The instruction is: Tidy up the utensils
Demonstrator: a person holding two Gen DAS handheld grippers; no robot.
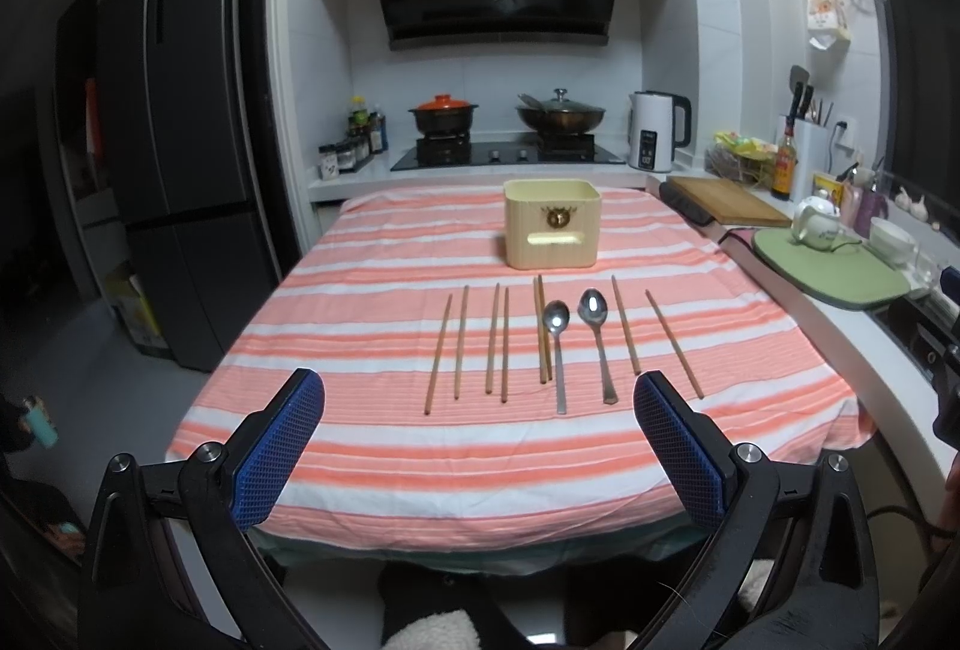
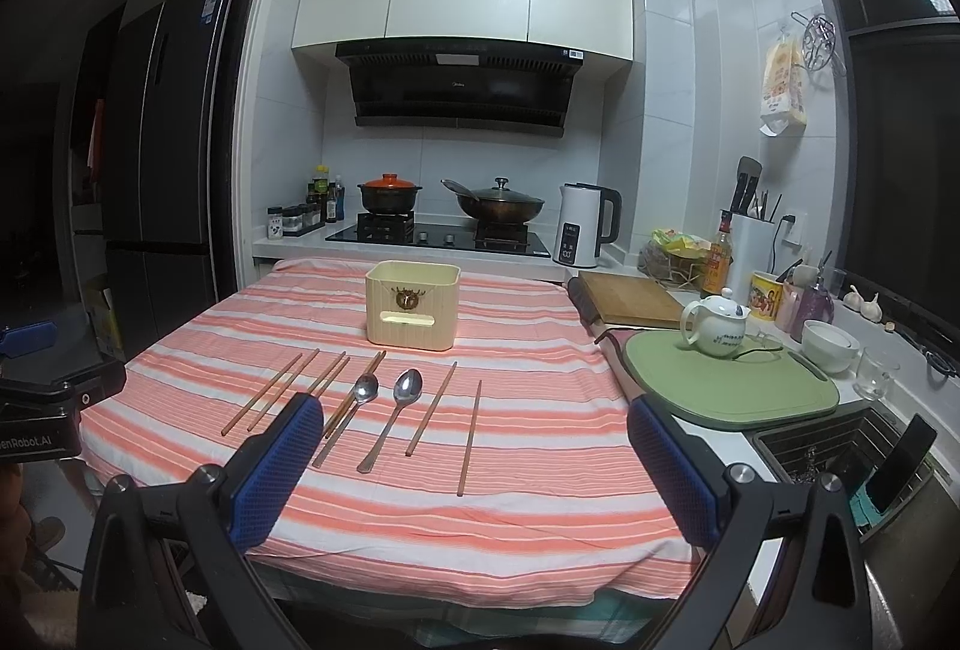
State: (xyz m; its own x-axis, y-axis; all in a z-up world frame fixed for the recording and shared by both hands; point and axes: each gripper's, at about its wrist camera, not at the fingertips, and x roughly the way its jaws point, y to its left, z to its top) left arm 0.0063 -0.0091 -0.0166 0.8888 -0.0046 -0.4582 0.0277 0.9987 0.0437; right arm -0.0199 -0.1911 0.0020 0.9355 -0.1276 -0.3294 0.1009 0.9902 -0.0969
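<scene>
Nothing picked up yet: both claws hang at the near edge of the bench w/ jaws spread wide and empty, left claw (image 1: 479,410) roughly facing the middle of the row, right claw (image 2: 474,440) off toward the sink side. The utensils lie flat on the striped cloth (image 1: 384,446), handles pointing at the person: eight wooden chopsticks (image 1: 461,341) in loose pairs, w/ two steel spoons (image 1: 557,317) between the third pair and the last two sticks. The cream box (image 1: 551,223) stands upright behind the row, open top, well apart from the claws, prob. where it all goes. My take on doing the 1st grab well: start at the outer ends, each claw on its own side, so they don't cross. Come down w/ the jaws straddling a stick crosswise, near its middle so it doesn't tip when lifted. The third pair (image 1: 543,329) lies touching, just beside the left spoon's bowl; grab both sticks together or nudge them clear first, else the spoon gets dragged. Thin things flat on soft cloth: press lightly, or the pads may pinch fabric and pull the whole row. Spoons likely slippery; grip the handle, not the bowl.
</scene>
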